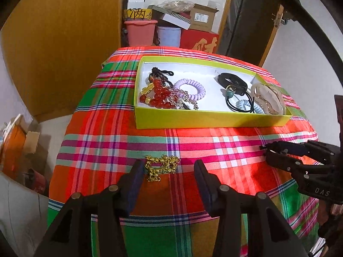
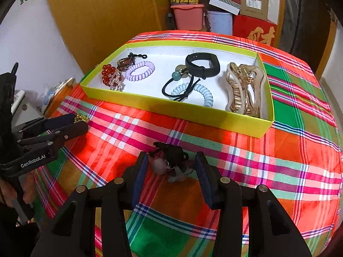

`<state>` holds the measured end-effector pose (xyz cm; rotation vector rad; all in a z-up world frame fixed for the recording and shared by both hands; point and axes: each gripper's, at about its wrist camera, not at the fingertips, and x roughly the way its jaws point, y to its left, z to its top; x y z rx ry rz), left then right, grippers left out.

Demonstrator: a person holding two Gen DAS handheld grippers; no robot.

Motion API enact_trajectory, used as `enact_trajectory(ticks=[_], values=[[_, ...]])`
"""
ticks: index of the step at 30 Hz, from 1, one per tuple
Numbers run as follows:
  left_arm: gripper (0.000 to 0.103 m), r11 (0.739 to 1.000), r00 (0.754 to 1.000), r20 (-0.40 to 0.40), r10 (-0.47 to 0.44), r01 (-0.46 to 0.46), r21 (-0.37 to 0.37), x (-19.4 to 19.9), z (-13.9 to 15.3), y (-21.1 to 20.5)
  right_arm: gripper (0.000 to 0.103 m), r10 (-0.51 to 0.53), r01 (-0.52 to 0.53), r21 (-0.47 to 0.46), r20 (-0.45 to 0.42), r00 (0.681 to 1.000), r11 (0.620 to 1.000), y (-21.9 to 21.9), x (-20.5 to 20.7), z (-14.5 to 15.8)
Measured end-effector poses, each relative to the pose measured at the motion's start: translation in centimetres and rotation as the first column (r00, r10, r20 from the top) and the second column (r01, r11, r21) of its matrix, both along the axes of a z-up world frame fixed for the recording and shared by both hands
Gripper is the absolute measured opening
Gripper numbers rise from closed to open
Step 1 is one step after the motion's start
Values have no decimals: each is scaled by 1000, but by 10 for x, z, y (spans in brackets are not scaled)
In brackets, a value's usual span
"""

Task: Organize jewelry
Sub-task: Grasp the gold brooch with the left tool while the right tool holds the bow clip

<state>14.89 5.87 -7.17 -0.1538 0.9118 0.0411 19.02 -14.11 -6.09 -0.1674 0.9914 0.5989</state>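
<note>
Left gripper (image 1: 169, 167) low over the plaid tablecloth (image 1: 193, 145), fingers spread wide, nothing pinched. Gold chain (image 1: 161, 166) bunched on the cloth between the 2 fingertips, nearer the left finger (image 1: 137, 171), touching or almost touching it; can't tell which. Well short of the yellow-green box (image 1: 203, 120), w/ bare cloth between.

Right gripper (image 2: 171, 162) also low over the cloth, fingers spread, gripping nothing. Dark hair accessory (image 2: 171, 160) w/ a pale pinkish bead and a grey bit lying between the fingertips, apart from the right finger (image 2: 201, 167); contact w/ the other finger unclear. Near the box's front wall but not touching it.

Inside the box, seen from the right wrist view: red bead bracelet (image 2: 108, 73) and dark bead bracelet (image 2: 125, 62) at the left end, tangled w/ a sparkly chain (image 2: 116, 83); lilac coil hair tie (image 2: 140, 70) just beside them. Mid-box: black wristband (image 2: 202, 65), black elastic tie w/ teal bead (image 2: 178, 83), pale blue coil tie (image 2: 201, 94) overlapping it. At the right end: gold-tone claw clip (image 2: 244, 90) on its side.

Behind the table: pink tub (image 2: 188, 16), pale blue bucket (image 2: 219, 21), red box (image 2: 255, 31) and cardboard boxes stacked against the wall.
</note>
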Motion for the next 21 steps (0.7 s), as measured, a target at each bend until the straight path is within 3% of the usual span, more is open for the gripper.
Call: enact_trajectory(ticks=[5, 8, 21], values=[[48, 999, 1000, 1, 4, -4, 37, 0, -1, -4, 45, -9, 9, -21, 19, 1000, 1000, 2, -2, 0], [45, 998, 1000, 1, 9, -9, 59, -1, -2, -6, 37, -20, 20, -31, 27, 999, 999, 0, -2, -1], [7, 995, 1000, -1, 24, -24, 96, -1, -2, -5, 35, -33, 34, -30, 31, 999, 999, -3, -5, -1]])
